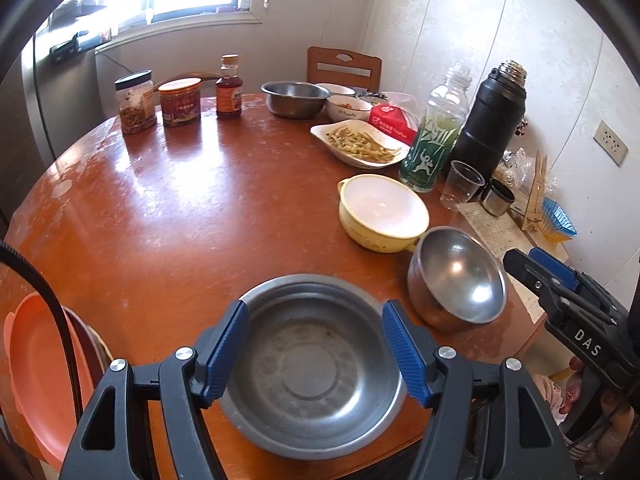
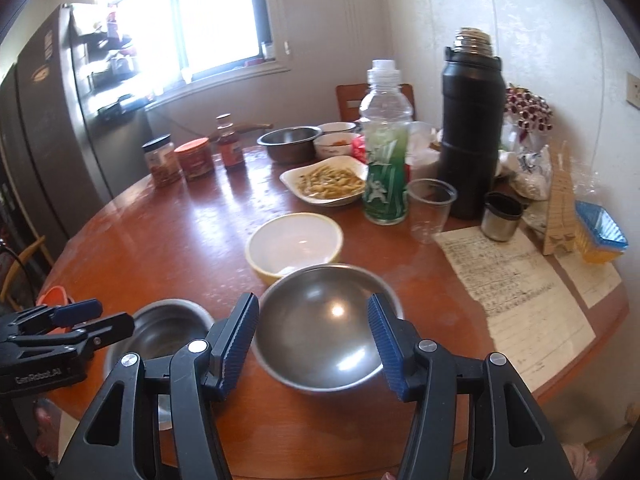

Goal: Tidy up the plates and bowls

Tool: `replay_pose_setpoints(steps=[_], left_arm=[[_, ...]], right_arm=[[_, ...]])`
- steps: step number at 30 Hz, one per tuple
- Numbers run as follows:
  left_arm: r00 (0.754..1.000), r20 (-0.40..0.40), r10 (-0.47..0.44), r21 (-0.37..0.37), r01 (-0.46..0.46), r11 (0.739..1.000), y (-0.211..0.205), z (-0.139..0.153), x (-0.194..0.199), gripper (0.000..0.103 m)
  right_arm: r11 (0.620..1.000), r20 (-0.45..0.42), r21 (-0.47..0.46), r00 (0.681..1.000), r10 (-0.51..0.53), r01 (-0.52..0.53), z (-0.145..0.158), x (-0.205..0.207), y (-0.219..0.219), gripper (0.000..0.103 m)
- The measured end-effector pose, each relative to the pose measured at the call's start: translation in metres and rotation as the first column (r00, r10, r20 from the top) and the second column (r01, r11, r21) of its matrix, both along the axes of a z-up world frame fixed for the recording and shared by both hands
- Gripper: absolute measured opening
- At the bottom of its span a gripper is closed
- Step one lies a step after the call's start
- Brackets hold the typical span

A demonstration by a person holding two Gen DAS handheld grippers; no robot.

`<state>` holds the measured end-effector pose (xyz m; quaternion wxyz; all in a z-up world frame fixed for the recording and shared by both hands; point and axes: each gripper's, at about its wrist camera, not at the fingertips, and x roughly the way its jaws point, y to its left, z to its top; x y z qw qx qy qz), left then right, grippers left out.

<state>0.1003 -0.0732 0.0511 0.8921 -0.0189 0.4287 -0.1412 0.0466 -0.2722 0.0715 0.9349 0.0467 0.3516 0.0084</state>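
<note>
A round reddish wooden table (image 1: 168,208) fills a bright kitchen corner, with a window behind and a fridge at the left. On its near edge sits a flat steel dish (image 1: 312,364), and just right of it a rounded steel bowl (image 2: 326,332); the two look close but apart. Just beyond the rounded bowl stands a yellow bowl (image 1: 382,212), and farther off a white plate of food (image 1: 360,142), a deep steel basin (image 1: 294,98), jars, a green bottle (image 2: 384,168) and a black flask (image 2: 472,132).

The left gripper (image 1: 314,356) hangs above the flat dish with its jaws apart and nothing between them; the right gripper (image 2: 314,348) hangs likewise over the rounded bowl, jaws apart and empty.

If nesting is the aim, I judge the rounded bowl best taken by its rim, one pad inside and one outside, then lowered level so it does not rock on its curved base.

An orange plate (image 1: 36,368) off the table's left edge is partly cut off by a cable. Whether the small bowls behind the basin hold anything is hard to make out.
</note>
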Motion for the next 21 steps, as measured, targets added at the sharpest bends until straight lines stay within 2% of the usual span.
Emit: replay_pose_setpoints(steps=[10, 15, 21], left_arm=[[0.996, -0.012, -0.088, 0.019, 0.088, 0.996, -0.049, 0.007, 0.021, 0.069], [0.993, -0.03, -0.114, 0.047, 0.115, 0.992, -0.067, 0.003, 0.035, 0.069], [0.986, -0.08, -0.146, 0.04, 0.15, 0.988, -0.081, -0.007, 0.049, 0.07]], right_arm=[[0.995, -0.062, 0.05, 0.995, -0.081, 0.084, -0.017, 0.01, -0.044, 0.059], [0.992, -0.099, 0.091, 0.992, -0.08, 0.089, -0.027, 0.015, -0.053, 0.059], [0.991, -0.131, 0.105, 0.989, -0.071, 0.085, -0.038, 0.02, -0.054, 0.059]])
